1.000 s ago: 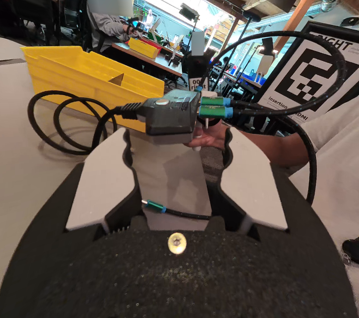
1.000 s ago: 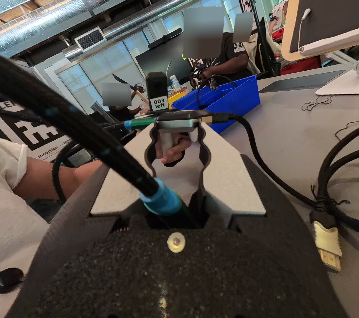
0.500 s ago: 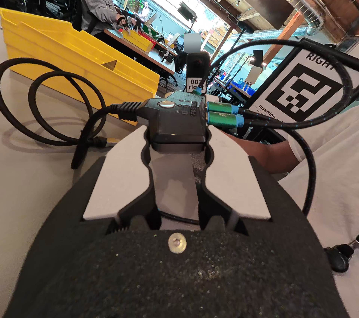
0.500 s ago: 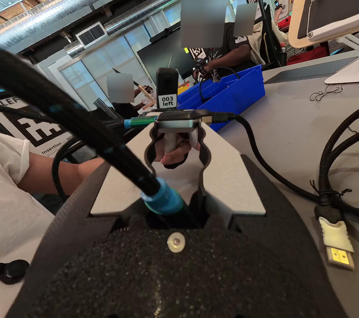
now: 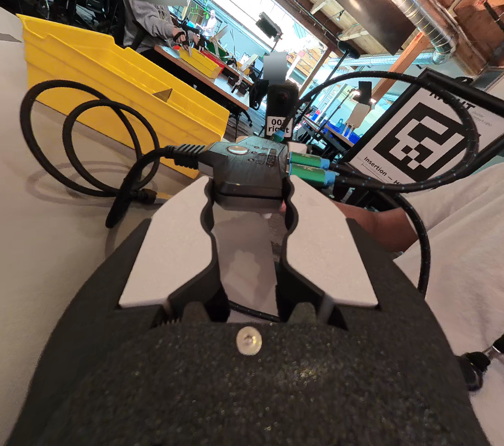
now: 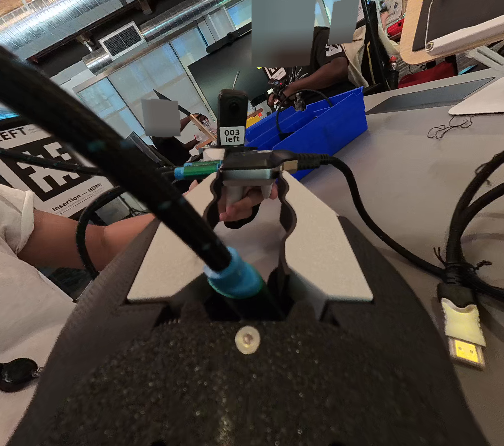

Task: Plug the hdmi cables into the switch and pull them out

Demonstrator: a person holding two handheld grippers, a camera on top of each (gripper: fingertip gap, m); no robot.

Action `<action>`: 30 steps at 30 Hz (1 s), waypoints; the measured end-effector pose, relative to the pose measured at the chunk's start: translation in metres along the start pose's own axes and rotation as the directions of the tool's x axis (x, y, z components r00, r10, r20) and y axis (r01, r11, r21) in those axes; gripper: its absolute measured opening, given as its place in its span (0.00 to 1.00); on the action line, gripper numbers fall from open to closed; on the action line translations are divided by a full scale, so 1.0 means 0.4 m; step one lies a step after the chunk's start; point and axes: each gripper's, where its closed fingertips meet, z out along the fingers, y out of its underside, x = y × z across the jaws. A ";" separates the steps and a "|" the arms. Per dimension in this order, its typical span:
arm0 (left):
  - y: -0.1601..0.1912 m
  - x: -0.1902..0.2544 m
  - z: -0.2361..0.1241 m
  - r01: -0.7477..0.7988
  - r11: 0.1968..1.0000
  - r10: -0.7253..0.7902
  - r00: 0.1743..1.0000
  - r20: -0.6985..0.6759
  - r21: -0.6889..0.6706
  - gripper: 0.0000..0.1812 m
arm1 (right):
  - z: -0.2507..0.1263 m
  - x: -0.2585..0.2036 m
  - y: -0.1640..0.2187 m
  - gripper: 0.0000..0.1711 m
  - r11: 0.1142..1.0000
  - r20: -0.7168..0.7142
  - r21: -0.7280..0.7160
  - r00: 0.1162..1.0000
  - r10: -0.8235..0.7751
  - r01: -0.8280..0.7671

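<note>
The black HDMI switch (image 5: 248,171) is held above the grey table. My left gripper (image 5: 248,187) is shut on its near end. Two green HDMI plugs (image 5: 308,168) sit in the switch's right side, and their braided cables (image 5: 463,149) loop to the right. A black cable (image 5: 174,154) leaves the switch's left side. In the right wrist view my right gripper (image 6: 249,182) is shut on the same switch (image 6: 249,164) from the opposite end. A green plug with a blue collar (image 6: 234,283) lies between the bases of its fingers.
A yellow bin (image 5: 122,83) stands behind a coiled black cable (image 5: 81,146). A framed marker sign (image 5: 425,143) stands at the right. A blue bin (image 6: 313,130) is beyond the switch. A loose gold HDMI plug (image 6: 463,329) lies at the right. A person's forearm (image 6: 81,239) is at the left. Some 6 cm of space lies between my two pairs of fingers.
My left gripper was open and short of the switch; it moved forward and closed on it. The right gripper kept its hold on the switch.
</note>
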 end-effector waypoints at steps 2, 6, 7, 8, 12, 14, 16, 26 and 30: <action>-0.005 0.000 0.001 -0.014 1.000 0.014 1.000 0.011 0.016 0.27 | 0.000 0.001 -0.002 0.23 1.000 0.001 0.005 1.000 0.006 -0.006; -0.012 -0.006 0.003 -0.003 1.000 0.002 0.999 0.043 0.022 0.27 | 0.000 0.007 -0.009 0.23 0.999 -0.008 0.029 1.000 0.026 -0.026; -0.014 -0.010 0.002 -0.008 1.000 0.007 0.998 0.060 0.024 0.27 | -0.001 0.013 -0.011 0.23 0.999 -0.025 0.041 0.999 0.021 -0.020; -0.015 -0.013 0.000 -0.011 1.000 0.010 0.997 0.072 0.023 0.27 | 0.000 0.018 -0.013 0.23 0.999 -0.046 0.053 0.999 0.009 -0.006; -0.029 -0.029 -0.020 0.029 0.998 -0.034 0.995 0.094 0.052 0.27 | -0.002 0.028 -0.023 0.29 0.996 -0.111 0.078 0.993 -0.031 0.040; -0.043 -0.044 -0.035 0.051 0.994 -0.063 0.991 0.119 0.100 0.27 | -0.005 0.032 -0.019 0.32 0.997 -0.149 0.063 0.988 -0.041 0.051; -0.058 -0.056 -0.052 0.061 0.988 -0.082 0.986 0.147 0.145 0.27 | -0.012 0.037 -0.015 0.36 0.996 -0.198 0.055 0.979 -0.051 0.063; -0.125 0.023 -0.095 -0.272 0.957 0.187 0.849 0.494 0.106 0.27 | -0.017 -0.006 0.068 0.30 0.935 -0.442 -0.153 0.824 -0.355 0.321; -0.107 0.034 -0.128 -0.340 0.933 0.179 0.731 0.659 0.123 0.27 | 0.065 -0.056 0.069 0.29 0.903 -0.432 -0.131 0.797 -0.422 0.408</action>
